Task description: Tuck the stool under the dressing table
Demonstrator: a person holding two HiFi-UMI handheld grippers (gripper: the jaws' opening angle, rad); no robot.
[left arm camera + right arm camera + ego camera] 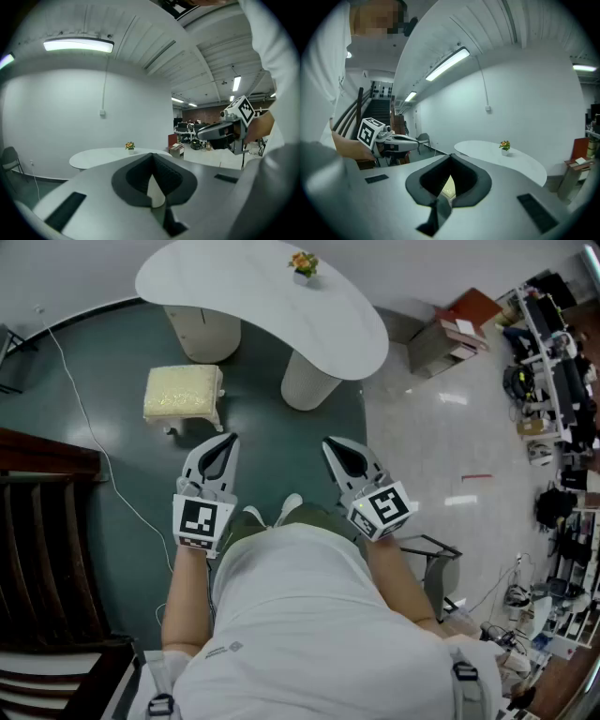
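Cream-cushioned, white-legged stool stands on the teal floor, ahead and left of the left gripper, which is nearer to it than the right gripper. Both grippers are closed and empty. The stool sits outside the white kidney-shaped bench, just before its left pedestal. The gap between the pedestals lies to the stool's right.

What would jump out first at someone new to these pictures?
The white curved dressing table at the top, with a small flower pot on it. The cream stool stands apart on the green floor, not tucked under. Lower down, the left tool and right tool are shut and empty.
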